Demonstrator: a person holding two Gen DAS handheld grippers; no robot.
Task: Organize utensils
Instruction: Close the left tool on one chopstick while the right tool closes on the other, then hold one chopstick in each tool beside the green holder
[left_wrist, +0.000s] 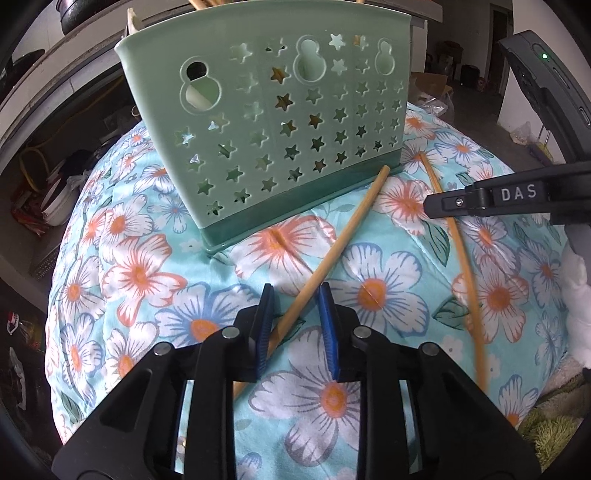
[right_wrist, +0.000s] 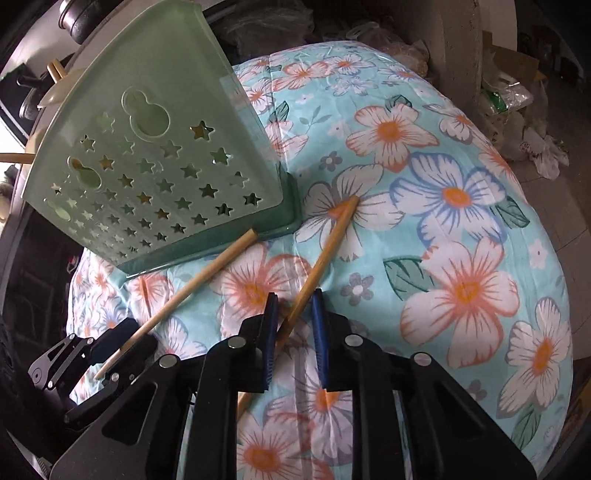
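Between each gripper's (left_wrist: 295, 295) (right_wrist: 294, 301) spread jaws a chopstick (left_wrist: 343, 229) (right_wrist: 321, 258) is seen, unpinched; the right gripper's view alone shows the holder's (right_wrist: 155, 155) side.

- Utensil holder (left_wrist: 273, 122): pale mint green, darker green base, pierced with star and gourd cutouts.
- Cloth (left_wrist: 369, 295): turquoise, printed with white, orange and blue flowers.
- Chopsticks (left_wrist: 343, 236): light tan wood.
- Left tongs (left_wrist: 293, 295): black, blue pads.
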